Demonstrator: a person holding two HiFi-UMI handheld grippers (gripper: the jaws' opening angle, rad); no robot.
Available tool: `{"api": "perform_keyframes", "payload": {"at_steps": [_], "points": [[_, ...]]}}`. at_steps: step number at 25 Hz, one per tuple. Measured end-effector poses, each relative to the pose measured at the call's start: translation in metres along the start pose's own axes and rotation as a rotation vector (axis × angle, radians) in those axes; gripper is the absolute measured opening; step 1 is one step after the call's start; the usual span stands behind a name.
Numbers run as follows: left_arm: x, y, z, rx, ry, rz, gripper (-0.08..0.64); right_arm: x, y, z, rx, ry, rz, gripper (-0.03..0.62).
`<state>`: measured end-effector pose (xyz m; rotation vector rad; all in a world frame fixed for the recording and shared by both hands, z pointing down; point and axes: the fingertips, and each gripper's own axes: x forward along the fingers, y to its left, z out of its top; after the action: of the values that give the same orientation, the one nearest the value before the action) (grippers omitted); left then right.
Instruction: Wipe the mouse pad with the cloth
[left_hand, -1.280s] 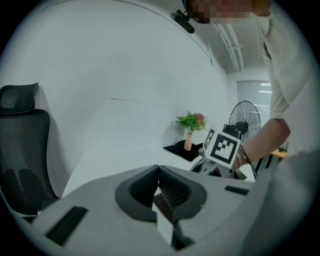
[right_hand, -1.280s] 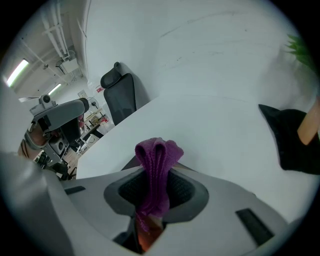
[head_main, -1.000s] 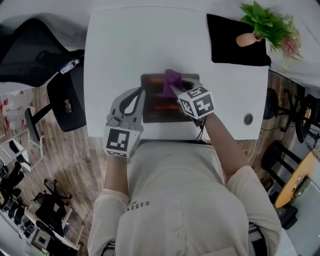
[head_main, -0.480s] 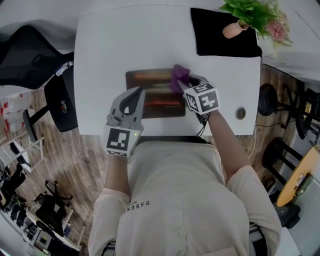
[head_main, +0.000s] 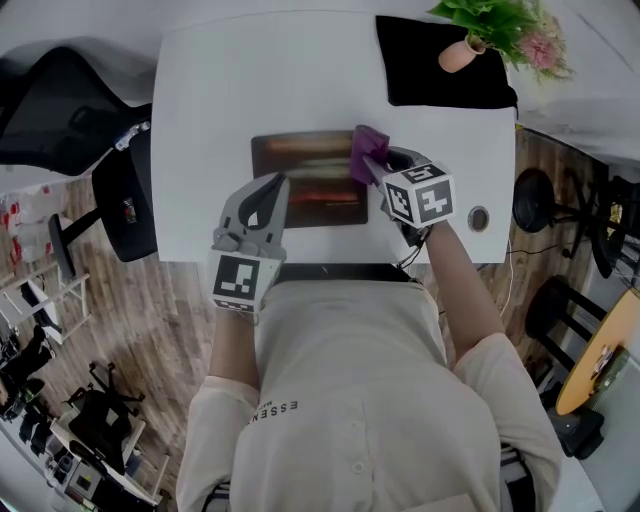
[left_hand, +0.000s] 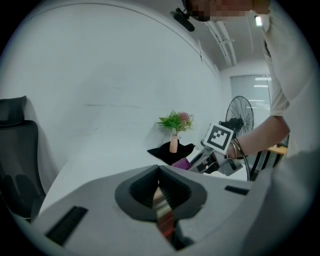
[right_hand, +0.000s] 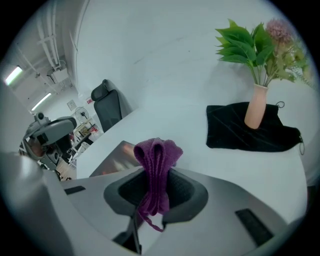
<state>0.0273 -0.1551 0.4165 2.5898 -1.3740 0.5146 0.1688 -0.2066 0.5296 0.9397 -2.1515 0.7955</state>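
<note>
Pinching cloth (right_hand: 155, 155), right gripper (head_main: 382, 170) (closed); mouse pad (head_main: 300, 195) corner

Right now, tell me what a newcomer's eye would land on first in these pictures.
The purple cloth pinched in the right claw stands out first, at the far right edge of the dark mouse pad on the white table. Then the left claw, over the pad's near left part, and the vase of greenery on a black cloth at the table's far right corner.
</note>
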Motion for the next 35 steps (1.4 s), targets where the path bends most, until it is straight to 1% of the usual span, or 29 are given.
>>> {"api": "perform_keyframes", "payload": {"at_steps": [3,7,10,14,19,22,23,26,29,31,35], "points": [[-0.016,0.009,-0.001,-0.002,-0.003,0.002,0.002,-0.005,0.027,0.009,-0.009,-0.027,0.027,0.100],[-0.035,0.025,-0.009,0.000,0.006,-0.003,0.002,0.007,0.069,0.015,-0.003,-0.032,0.072,0.100],[-0.053,0.043,-0.015,0.000,0.007,0.003,0.002,0.024,0.108,0.013,-0.005,-0.012,0.112,0.100],[-0.076,0.066,-0.030,-0.017,0.018,0.014,0.003,0.051,0.159,0.010,-0.046,0.028,0.155,0.100],[-0.088,0.088,-0.049,-0.037,0.035,0.018,0.002,0.080,0.196,0.010,-0.080,0.068,0.185,0.100],[-0.094,0.094,-0.054,-0.080,0.047,0.036,0.002,0.094,0.207,0.007,-0.090,0.091,0.189,0.100],[-0.095,0.095,-0.055,-0.082,0.048,0.035,0.002,0.098,0.208,0.006,-0.092,0.099,0.186,0.100],[-0.094,0.096,-0.061,-0.045,0.049,0.019,0.002,0.109,0.203,0.002,-0.090,0.117,0.163,0.100],[-0.092,0.096,-0.064,-0.076,0.066,0.029,0.002,0.112,0.197,0.000,-0.067,0.121,0.154,0.100],[-0.091,0.095,-0.063,-0.084,0.062,0.032,0.002,0.110,0.191,-0.001,-0.060,0.126,0.146,0.101],[-0.081,0.087,-0.056,-0.042,0.046,0.011,0.002,0.102,0.176,-0.006,-0.033,0.126,0.132,0.101]]}}
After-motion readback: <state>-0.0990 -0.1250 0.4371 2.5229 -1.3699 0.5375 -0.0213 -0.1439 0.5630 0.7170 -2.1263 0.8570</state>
